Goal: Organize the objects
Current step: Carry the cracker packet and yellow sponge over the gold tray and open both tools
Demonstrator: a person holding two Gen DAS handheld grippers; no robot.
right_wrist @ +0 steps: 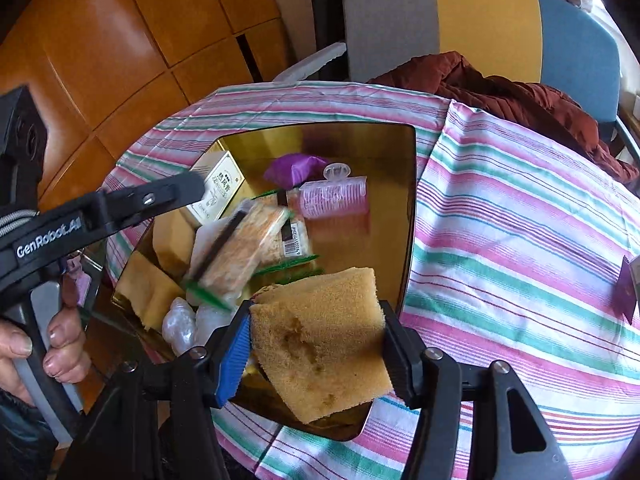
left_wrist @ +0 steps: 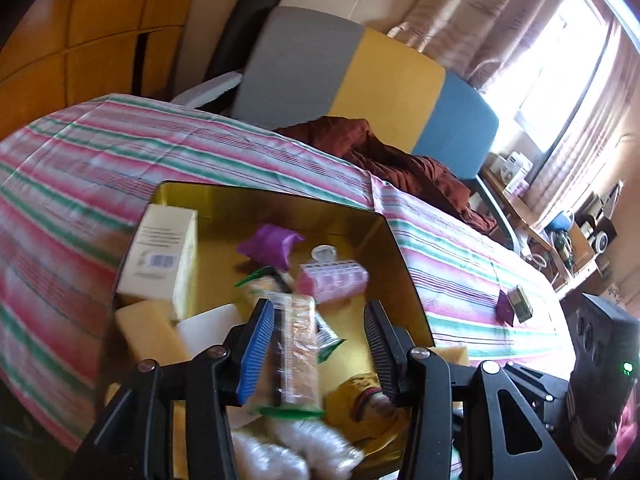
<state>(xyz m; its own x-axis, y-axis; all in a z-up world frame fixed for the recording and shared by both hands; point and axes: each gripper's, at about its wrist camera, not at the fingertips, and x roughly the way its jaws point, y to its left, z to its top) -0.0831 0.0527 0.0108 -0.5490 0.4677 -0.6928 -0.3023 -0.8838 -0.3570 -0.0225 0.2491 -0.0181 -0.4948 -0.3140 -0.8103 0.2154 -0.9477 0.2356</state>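
A gold tray [left_wrist: 188, 192] [right_wrist: 404, 216] sits on the striped tablecloth and holds several things: a cream box [left_wrist: 160, 256] [right_wrist: 218, 188], a purple pouch [left_wrist: 268, 244] [right_wrist: 292, 168], a pink hair roller [left_wrist: 334, 280] [right_wrist: 334, 198], yellow sponges [left_wrist: 146, 332] and wrapped packets. My left gripper [left_wrist: 316, 340] is open over the tray, with a clear snack packet [left_wrist: 298, 352] [right_wrist: 240, 248] falling or lying between its fingers. My right gripper [right_wrist: 318, 354] is shut on a yellow sponge [right_wrist: 320, 344] at the tray's near edge.
A small green box and a dark purple card [left_wrist: 516, 304] lie on the cloth to the right of the tray. A brown jacket [left_wrist: 400, 160] [right_wrist: 520, 100] lies at the far edge against a grey, yellow and blue chair [right_wrist: 460, 20]. A cluttered side table [left_wrist: 560, 232] stands beyond.
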